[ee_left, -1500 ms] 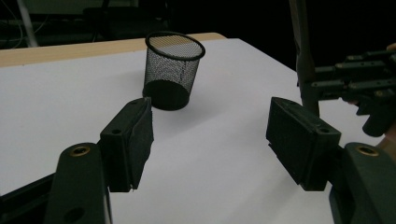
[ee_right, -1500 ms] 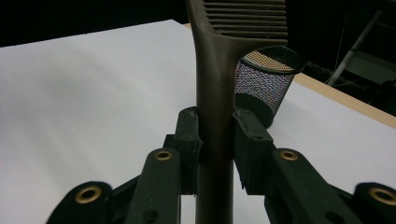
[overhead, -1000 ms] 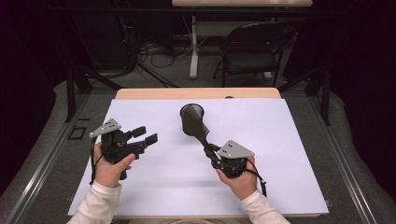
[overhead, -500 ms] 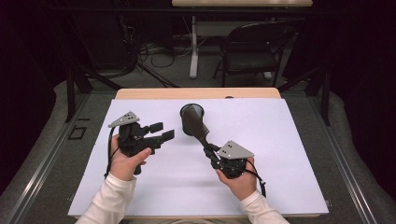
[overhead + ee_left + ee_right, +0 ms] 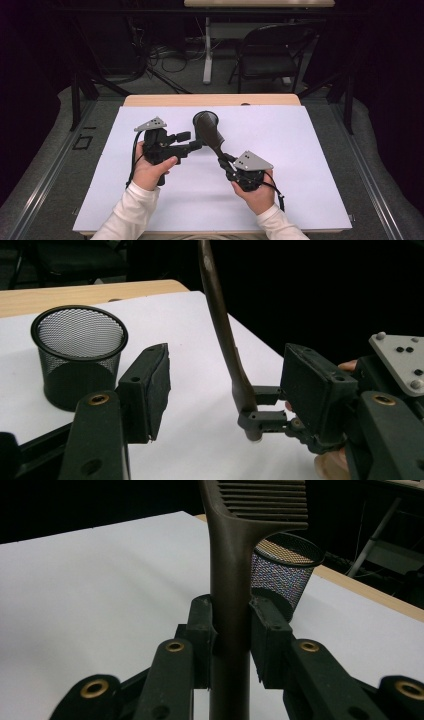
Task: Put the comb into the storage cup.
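Right gripper (image 5: 231, 630) clamps spatula (image 5: 230, 565); left gripper (image 5: 225, 390) open

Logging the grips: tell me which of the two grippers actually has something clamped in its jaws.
The right gripper: its jaws are shut on the handle of the brown comb. The left gripper has open jaws with nothing pressed between them, beside the mesh cup.

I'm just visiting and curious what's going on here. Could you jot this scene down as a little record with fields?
Held thing: brown comb, upright, clamped by its handle
Holder: right gripper, shut on the handle
Other tool: left gripper, jaws apart with nothing between them, near the comb
Container: black mesh cup, upright, standing apart beyond the comb
Surface: white sheet on a wooden table
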Available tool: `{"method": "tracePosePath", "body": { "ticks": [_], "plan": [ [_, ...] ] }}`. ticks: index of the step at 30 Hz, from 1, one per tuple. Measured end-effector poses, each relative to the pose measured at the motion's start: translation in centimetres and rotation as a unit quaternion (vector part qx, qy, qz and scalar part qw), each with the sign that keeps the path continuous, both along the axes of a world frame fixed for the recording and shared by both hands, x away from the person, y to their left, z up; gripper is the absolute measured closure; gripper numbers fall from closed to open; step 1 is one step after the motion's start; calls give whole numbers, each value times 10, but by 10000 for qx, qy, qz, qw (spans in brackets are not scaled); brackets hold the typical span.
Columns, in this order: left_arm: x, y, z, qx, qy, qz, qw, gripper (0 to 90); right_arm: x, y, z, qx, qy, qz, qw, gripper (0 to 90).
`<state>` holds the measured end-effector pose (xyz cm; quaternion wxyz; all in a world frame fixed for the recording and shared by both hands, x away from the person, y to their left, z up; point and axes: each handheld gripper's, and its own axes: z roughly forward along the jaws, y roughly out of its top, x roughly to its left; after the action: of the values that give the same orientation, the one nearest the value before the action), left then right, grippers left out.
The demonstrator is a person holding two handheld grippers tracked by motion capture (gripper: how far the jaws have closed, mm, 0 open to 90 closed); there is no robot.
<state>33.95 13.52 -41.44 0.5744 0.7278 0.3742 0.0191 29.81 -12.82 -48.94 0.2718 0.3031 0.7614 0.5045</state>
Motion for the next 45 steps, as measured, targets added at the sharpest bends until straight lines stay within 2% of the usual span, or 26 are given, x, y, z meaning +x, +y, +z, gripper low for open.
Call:
{"method": "tracePosePath", "body": {
  "ticks": [2, 9, 14, 22, 36, 45],
  "plan": [
    [0, -1, -1, -61, -13, -24, 10000, 366, 0, 0, 0, 11, 3, 6, 10000, 730],
    [-1, 0, -7, -59, 48, -52, 10000, 375, -1, 2, -1, 41, -4, 18, 10000, 730],
    [0, 3, -11, -246, 112, -49, 9996, 383, -3, 4, -2, 49, 20, 50, 10000, 730],
    [-1, 0, -17, -153, 96, -22, 9998, 412, -5, 10, -5, -3, 31, 144, 9999, 730],
    [1, 5, -21, -268, 128, 115, 9995, 470, -10, 19, -9, -68, 40, 274, 9996, 730],
    [0, 8, -21, -323, 108, 208, 9992, 540, -14, 25, -12, -106, 47, 369, 9993, 730]
  ]
}}
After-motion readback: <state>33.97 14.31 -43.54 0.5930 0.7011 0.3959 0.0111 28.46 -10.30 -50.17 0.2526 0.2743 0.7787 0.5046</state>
